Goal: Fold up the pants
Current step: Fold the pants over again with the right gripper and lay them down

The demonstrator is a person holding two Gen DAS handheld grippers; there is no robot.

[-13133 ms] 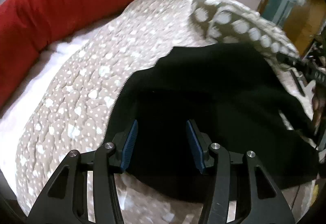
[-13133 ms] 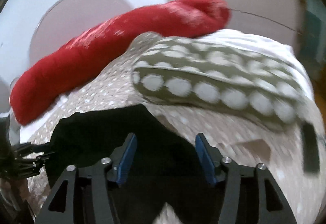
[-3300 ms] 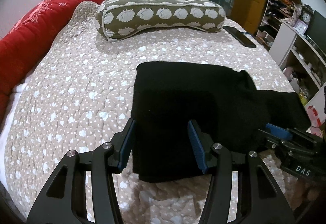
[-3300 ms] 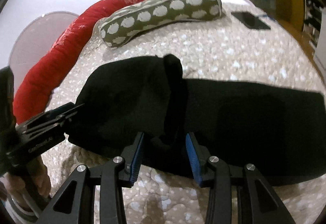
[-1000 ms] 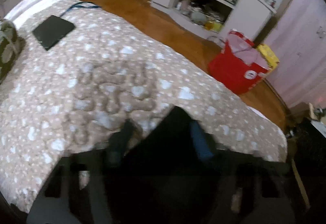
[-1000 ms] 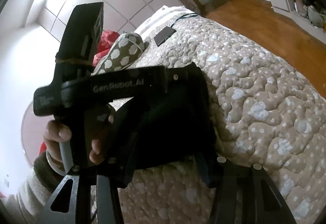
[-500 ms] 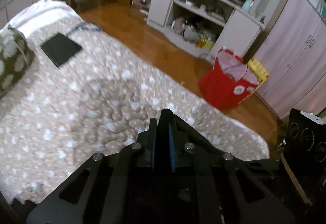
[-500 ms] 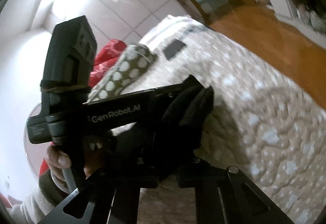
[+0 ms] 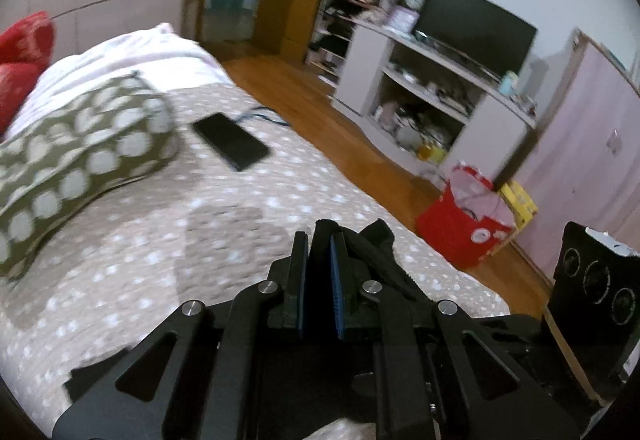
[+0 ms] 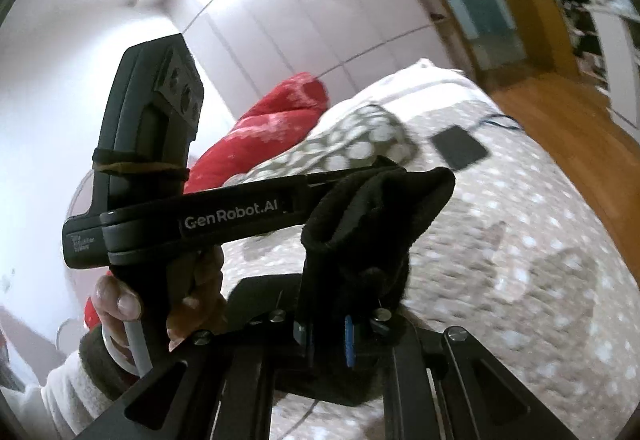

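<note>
On the spotted quilt of the bed, nearest first, the right claw and left claw are both clenched on one bunched edge of the black pants, held up side by side, the rest hanging toward the holder, pillow and phone beyond.

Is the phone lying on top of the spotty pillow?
No, the phone lies flat on the quilt beside the spotty pillow.
</note>
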